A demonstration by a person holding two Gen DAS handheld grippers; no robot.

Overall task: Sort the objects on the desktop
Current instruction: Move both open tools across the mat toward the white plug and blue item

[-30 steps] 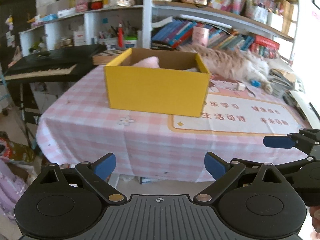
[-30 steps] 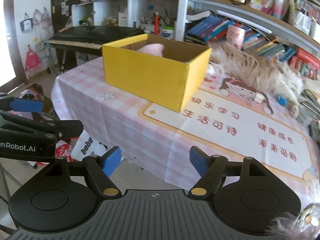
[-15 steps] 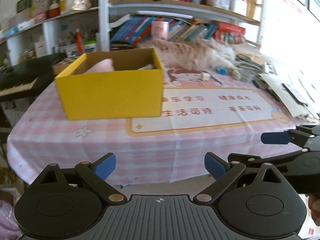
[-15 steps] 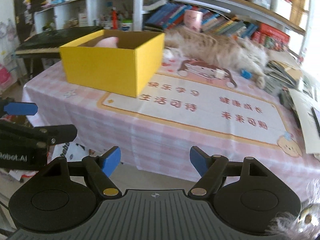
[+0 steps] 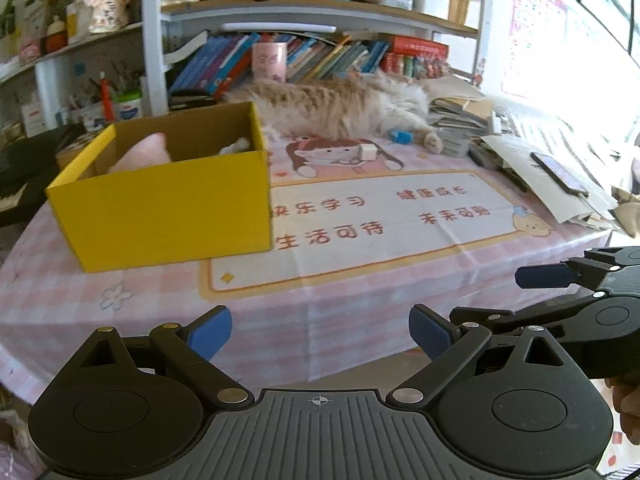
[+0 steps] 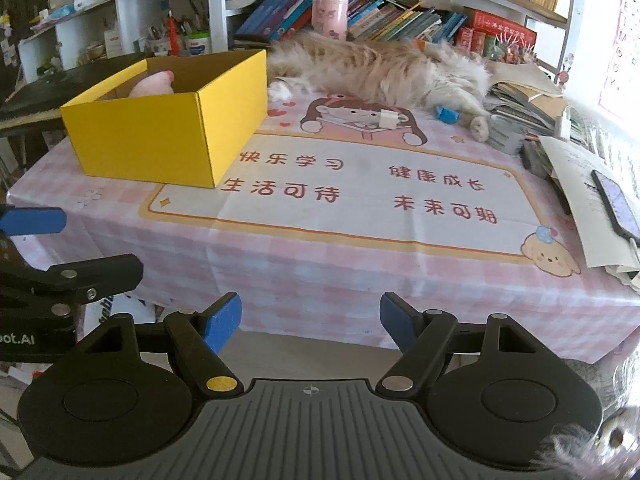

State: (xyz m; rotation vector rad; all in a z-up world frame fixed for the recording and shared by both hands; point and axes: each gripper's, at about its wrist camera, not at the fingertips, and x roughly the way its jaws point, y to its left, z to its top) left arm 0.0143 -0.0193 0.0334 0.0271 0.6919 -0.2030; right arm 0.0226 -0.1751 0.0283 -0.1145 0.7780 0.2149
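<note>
A yellow cardboard box (image 5: 168, 208) stands on the pink checked table, left of the printed mat (image 5: 384, 216); it also shows in the right wrist view (image 6: 160, 140). A pink soft thing (image 5: 140, 152) and something white lie inside it. A small white block (image 6: 389, 118) and a small blue object (image 6: 446, 114) lie at the far side of the mat. My left gripper (image 5: 320, 334) is open and empty, off the table's front edge. My right gripper (image 6: 310, 320) is open and empty, also off the front edge.
A fluffy cat (image 6: 384, 68) lies along the back of the table. Stacked books and papers (image 6: 520, 116) and a phone (image 6: 616, 204) fill the right side. Bookshelves (image 5: 320, 52) stand behind; a keyboard (image 6: 48, 92) stands at the left.
Both grippers have swung to the right along the table's front. The box now sits to the left and the mat at the middle. Both stay open.
</note>
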